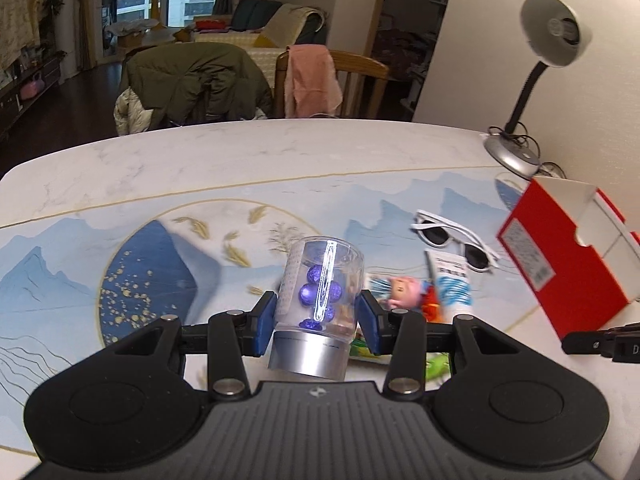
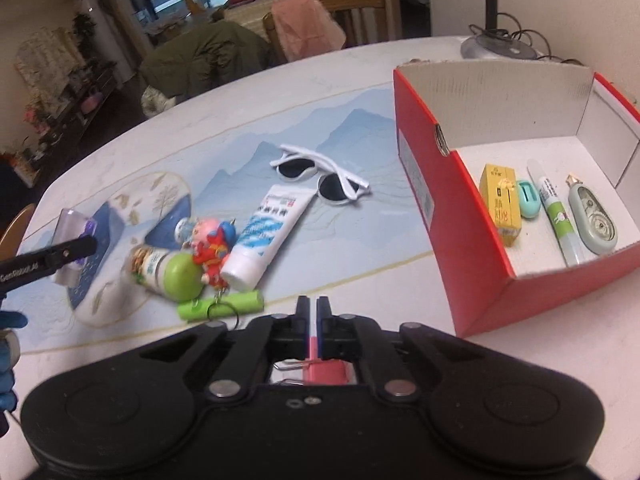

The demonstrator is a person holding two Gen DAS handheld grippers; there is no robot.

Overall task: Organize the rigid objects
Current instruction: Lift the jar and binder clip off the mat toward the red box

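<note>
My left gripper [image 1: 318, 322] is shut on a clear plastic jar [image 1: 320, 300] with a silver lid and blue beads inside, held above the table mat. In the right wrist view the jar [image 2: 74, 236] shows at far left with a left finger [image 2: 68, 256] across it. My right gripper [image 2: 312, 312] is shut on a pink binder clip [image 2: 324, 372], low over the table edge. The red box [image 2: 472, 216] stands open at right, with a yellow carton [image 2: 502, 204], a teal item [image 2: 530, 198], a glue pen [image 2: 554, 212] and a correction tape [image 2: 594, 216] inside.
On the mat lie white sunglasses [image 2: 320, 176], a white tube [image 2: 266, 232], a red and pink toy keychain [image 2: 212, 248], a green-capped bottle [image 2: 168, 270] and a green stick [image 2: 220, 306]. A desk lamp [image 1: 532, 80] stands behind the box. Chairs stand beyond the table.
</note>
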